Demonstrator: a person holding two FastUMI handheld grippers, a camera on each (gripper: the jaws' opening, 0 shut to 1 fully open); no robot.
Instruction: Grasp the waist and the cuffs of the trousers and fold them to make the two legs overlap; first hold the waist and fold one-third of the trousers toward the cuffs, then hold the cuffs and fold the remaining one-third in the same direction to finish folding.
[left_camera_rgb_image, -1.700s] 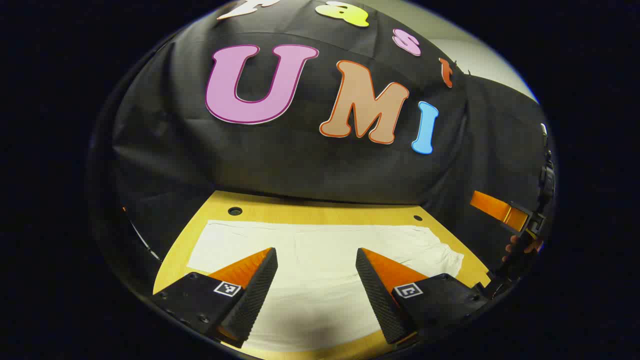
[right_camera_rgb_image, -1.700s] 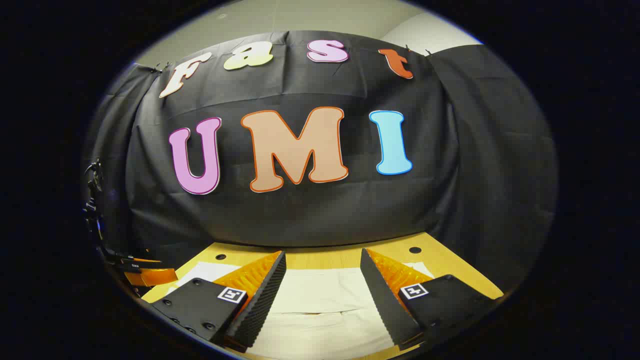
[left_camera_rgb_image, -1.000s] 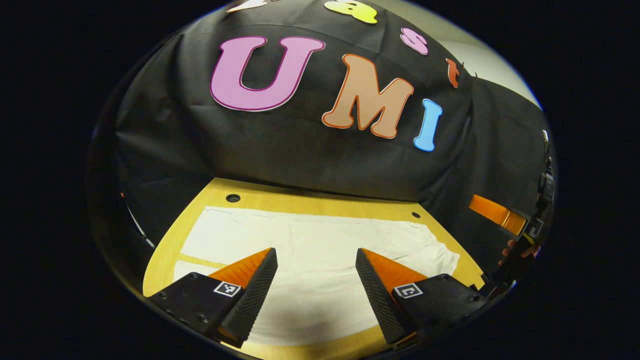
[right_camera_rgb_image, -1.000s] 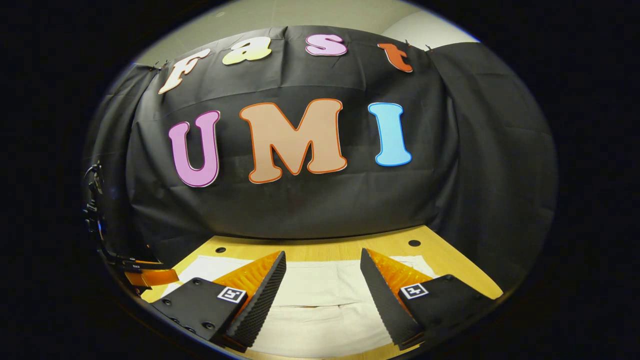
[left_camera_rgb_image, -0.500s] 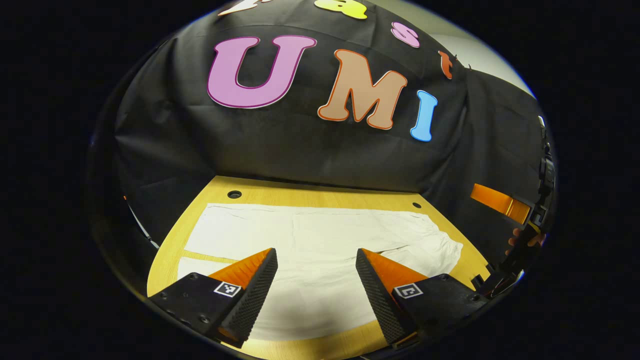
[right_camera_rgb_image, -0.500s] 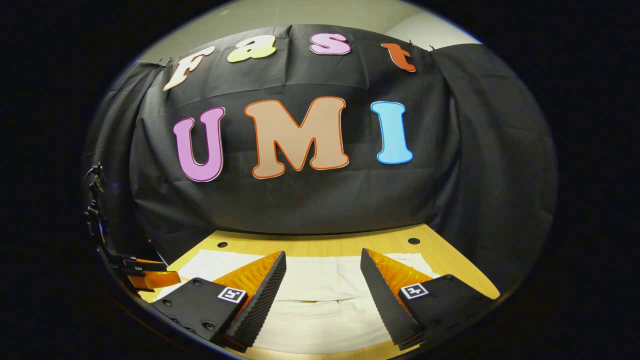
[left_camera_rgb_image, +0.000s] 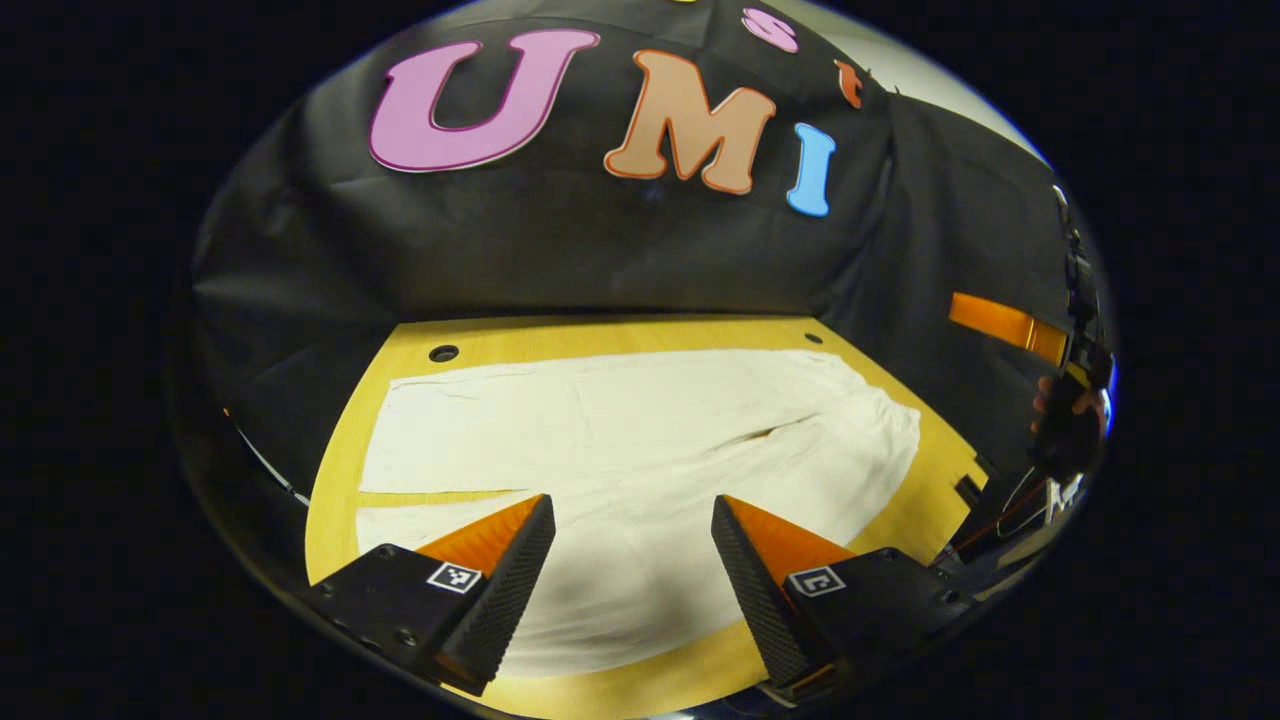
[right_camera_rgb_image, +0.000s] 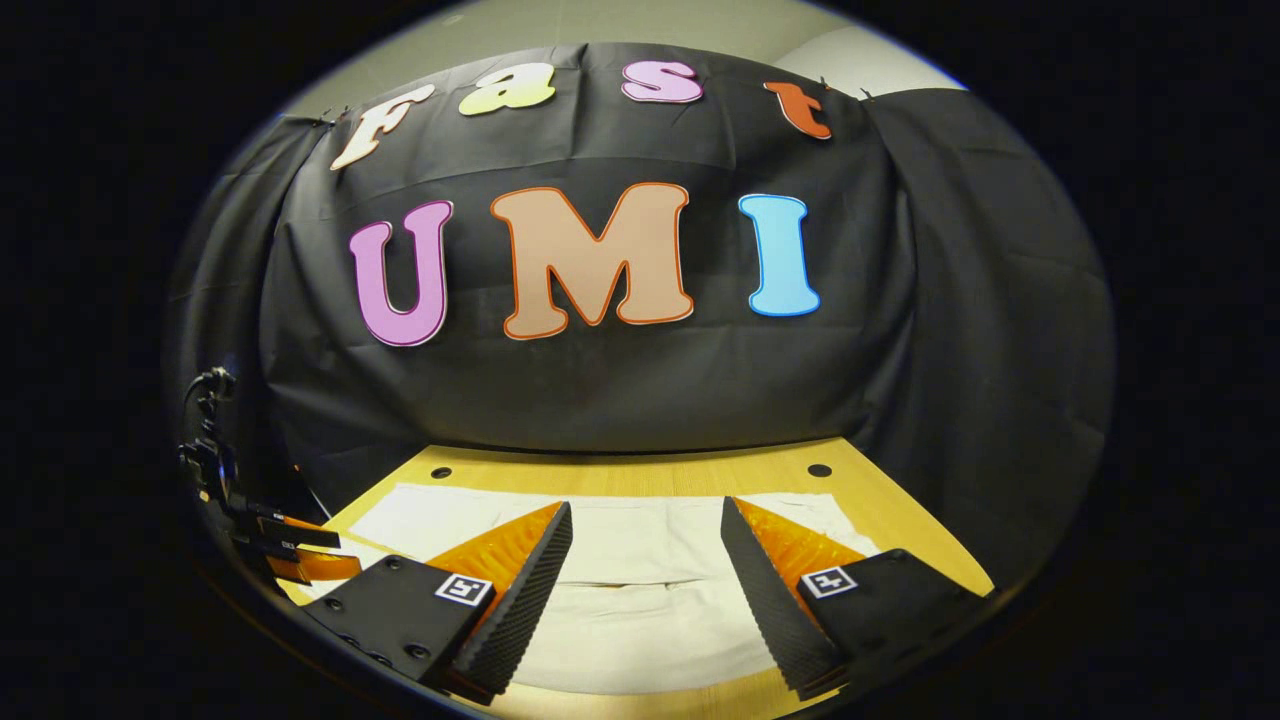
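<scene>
White trousers (left_camera_rgb_image: 640, 440) lie flat on the wooden table (left_camera_rgb_image: 345, 440), their legs spread apart at the left and the waist at the right. My left gripper (left_camera_rgb_image: 634, 510) hovers open above the near leg, nothing between its fingers. In the left gripper view the right gripper (left_camera_rgb_image: 1010, 325) shows at the far right, held by a hand (left_camera_rgb_image: 1060, 400) off the table's right end. In the right gripper view the trousers (right_camera_rgb_image: 640, 580) lie below my open right gripper (right_camera_rgb_image: 646, 520), and the left gripper (right_camera_rgb_image: 300, 555) shows low at the left.
The black cloth wall stands close behind the table (right_camera_rgb_image: 900, 520). Round holes (left_camera_rgb_image: 443, 353) sit near the table's far corners. A notch (left_camera_rgb_image: 965, 490) is cut in the table's right edge, with cables hanging beside it.
The left gripper has risen and tilted down, so more of the trousers and the gap between the legs shows. The right gripper has tipped down slightly. Both stay open.
</scene>
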